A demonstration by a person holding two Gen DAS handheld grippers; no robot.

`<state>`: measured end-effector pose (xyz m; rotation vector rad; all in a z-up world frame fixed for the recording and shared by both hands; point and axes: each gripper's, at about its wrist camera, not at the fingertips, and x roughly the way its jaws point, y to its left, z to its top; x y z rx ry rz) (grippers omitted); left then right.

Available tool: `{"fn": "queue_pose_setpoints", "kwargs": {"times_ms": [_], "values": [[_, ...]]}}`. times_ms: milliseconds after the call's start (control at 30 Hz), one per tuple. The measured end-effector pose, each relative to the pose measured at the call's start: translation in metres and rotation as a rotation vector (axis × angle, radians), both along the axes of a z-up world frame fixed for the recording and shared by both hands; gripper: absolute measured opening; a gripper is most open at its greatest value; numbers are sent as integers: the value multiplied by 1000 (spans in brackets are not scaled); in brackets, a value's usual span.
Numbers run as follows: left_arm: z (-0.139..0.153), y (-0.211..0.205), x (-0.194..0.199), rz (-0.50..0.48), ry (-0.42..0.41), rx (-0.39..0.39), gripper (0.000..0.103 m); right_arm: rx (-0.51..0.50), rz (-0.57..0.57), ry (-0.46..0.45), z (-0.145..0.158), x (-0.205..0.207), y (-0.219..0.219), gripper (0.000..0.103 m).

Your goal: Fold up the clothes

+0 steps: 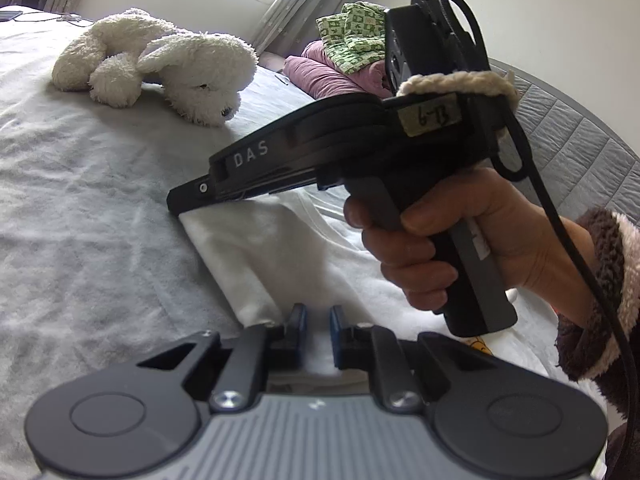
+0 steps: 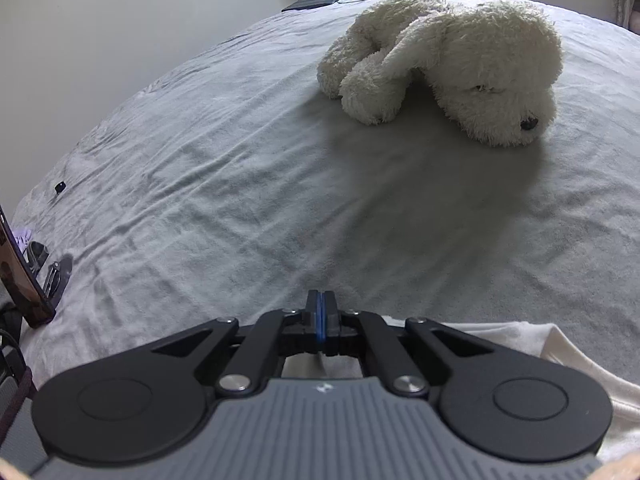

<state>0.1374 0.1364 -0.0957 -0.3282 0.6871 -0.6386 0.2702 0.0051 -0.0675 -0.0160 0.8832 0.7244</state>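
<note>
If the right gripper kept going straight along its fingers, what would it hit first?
Most likely the grey bedsheet just ahead of the right gripper, since it points downward at the bed. The white plush dog lies farther on, up and right of that line; depth is uncertain.

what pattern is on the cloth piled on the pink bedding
Green and white patchwork print cloth, clearest in the left wrist view.

Both tools look the same up close: a ribbed grey body, two round black discs on either side, black linkage arms with silver screws, and blue pads on the fingers (image 1: pixel 301 332). The right tool (image 1: pixel 180 204), seen from the side, is matte black with "DAS" in white letters, a taped label (image 1: pixel 430 115) reading "6-13", a strip of cream fleece (image 1: pixel 460 80) wrapped on top and a black cable (image 1: pixel 568 248) looping off the back. The hand (image 1: pixel 452 240) comes out of a fuzzy dark brown sleeve (image 1: pixel 600 296) with a pale band.
</note>
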Motion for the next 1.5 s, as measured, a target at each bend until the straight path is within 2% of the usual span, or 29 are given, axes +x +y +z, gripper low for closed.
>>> {"fn": "queue_pose_setpoints", "kwargs": {"times_ms": [33,100,133,167,233,367,433,567,633,733,1000,1133,1200,1233,1267,1333,1433,1500], "values": [[2,2,-1,2,2,-2,14,5,-15,-21,7,-2,-6,12],[7,8,-2,21,1,-8,15,19,-35,-43,22,-6,-24,14],[10,12,-2,38,-1,-13,16,29,-44,-47,29,-9,-35,18],[12,15,-3,55,-3,-19,16,33,-61,-60,36,-14,-50,27],[17,22,-2,90,-8,-36,16,27,-106,-87,45,-24,-82,37],[22,24,8,154,-19,-44,16,6,-214,-104,53,-47,-151,37],[22,17,15,151,-15,-37,16,8,-279,-112,54,-60,-184,37],[16,-8,31,151,-9,46,16,25,-396,-132,53,-83,-240,37],[11,-16,41,229,-7,121,16,32,-447,-131,49,-92,-261,37],[11,-21,49,307,-1,138,16,48,-505,-108,40,-102,-285,37],[35,-19,26,348,-13,122,22,-16,-532,-117,17,-120,-304,42],[36,-6,26,428,13,128,27,-60,-536,-162,9,-127,-300,42],[33,3,29,462,54,95,27,-69,-521,-184,6,-129,-296,29],[30,6,31,468,81,76,31,-82,-512,-198,6,-130,-293,15],[27,5,32,466,106,71,36,-96,-503,-213,6,-131,-290,14],[20,2,35,459,155,68,37,-126,-494,-268,9,-136,-284,11],[18,-6,32,464,135,88,40,-141,-497,-348,17,-146,-279,9],[19,-8,27,475,111,66,38,-140,-512,-415,25,-153,-280,9]]}}
